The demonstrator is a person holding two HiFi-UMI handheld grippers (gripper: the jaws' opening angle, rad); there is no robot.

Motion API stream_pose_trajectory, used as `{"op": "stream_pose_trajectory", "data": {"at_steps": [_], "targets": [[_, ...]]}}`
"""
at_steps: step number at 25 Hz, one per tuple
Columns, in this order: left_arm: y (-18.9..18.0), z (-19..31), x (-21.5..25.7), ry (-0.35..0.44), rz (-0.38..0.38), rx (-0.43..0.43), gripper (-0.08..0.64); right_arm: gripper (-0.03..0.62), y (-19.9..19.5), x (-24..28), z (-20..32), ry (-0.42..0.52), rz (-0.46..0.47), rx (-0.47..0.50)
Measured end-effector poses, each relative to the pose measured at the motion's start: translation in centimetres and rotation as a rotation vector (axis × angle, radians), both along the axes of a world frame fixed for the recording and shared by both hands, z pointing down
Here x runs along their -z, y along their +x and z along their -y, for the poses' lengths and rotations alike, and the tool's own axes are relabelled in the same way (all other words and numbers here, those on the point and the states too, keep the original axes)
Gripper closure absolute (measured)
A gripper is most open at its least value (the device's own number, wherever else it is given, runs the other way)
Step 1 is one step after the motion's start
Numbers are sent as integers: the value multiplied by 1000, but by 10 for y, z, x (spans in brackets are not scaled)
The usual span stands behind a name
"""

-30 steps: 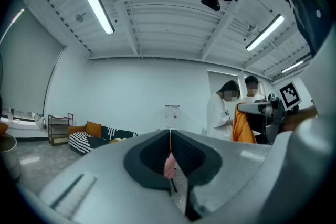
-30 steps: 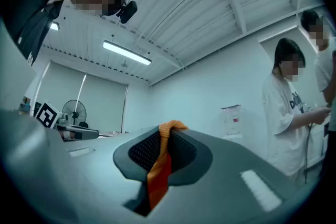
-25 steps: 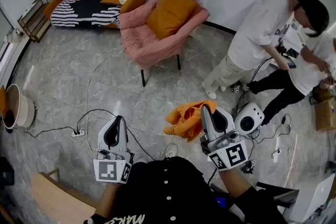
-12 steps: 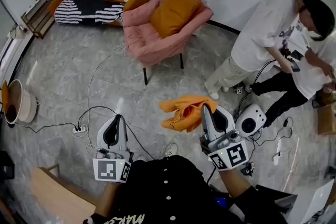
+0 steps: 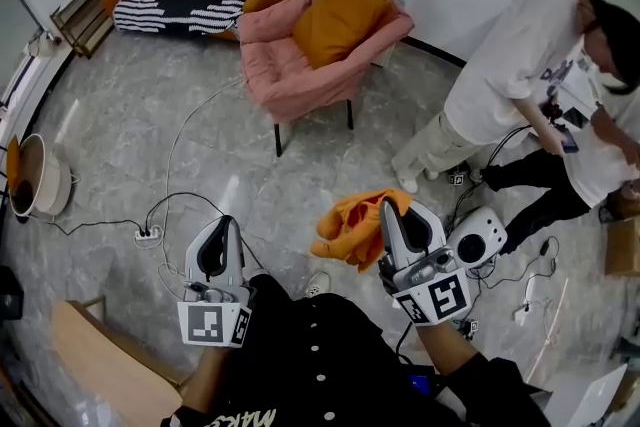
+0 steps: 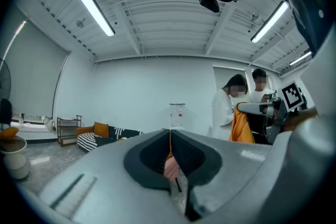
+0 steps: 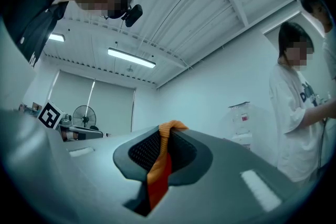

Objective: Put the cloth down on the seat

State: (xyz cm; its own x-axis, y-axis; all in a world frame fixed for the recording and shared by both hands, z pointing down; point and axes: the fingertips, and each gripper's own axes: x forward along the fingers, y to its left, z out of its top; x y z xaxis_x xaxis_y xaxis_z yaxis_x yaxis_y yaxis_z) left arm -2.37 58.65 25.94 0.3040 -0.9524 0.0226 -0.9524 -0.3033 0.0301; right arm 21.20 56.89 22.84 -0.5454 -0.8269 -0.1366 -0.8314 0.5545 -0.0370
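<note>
Pulled back in from its flare toward 9 o'clock half a second ago, dangles the orange cloth (image 5: 350,227) from the right claw (image 5: 387,211), clamped on a fold, above the floor (image 5: 150,145) and well apart from the pink armchair's seat (image 5: 290,80) at 12 o'clock, with the left claw (image 5: 224,225) closed on nothing at 7 o'clock.

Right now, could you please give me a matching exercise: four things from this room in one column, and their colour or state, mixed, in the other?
1 cloth
2 armchair
3 sofa
4 left gripper

A black and white stripes
B pink, orange cushion on it
C fingers together, empty
D pinched in the fingers of the right gripper

Pairs: 1-D, 2-B, 3-A, 4-C
</note>
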Motion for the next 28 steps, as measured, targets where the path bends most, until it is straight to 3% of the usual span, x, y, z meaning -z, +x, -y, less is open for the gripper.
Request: {"op": "stream_pose_trajectory", "data": {"at_steps": [11,28], "targets": [[2,29,-8,-27,-6,4,554,540,8,-6,33,-20,6,-11],[-29,146,-4,-5,-18,-35,554,540,-25,5,136,4,-15,-40]]}}
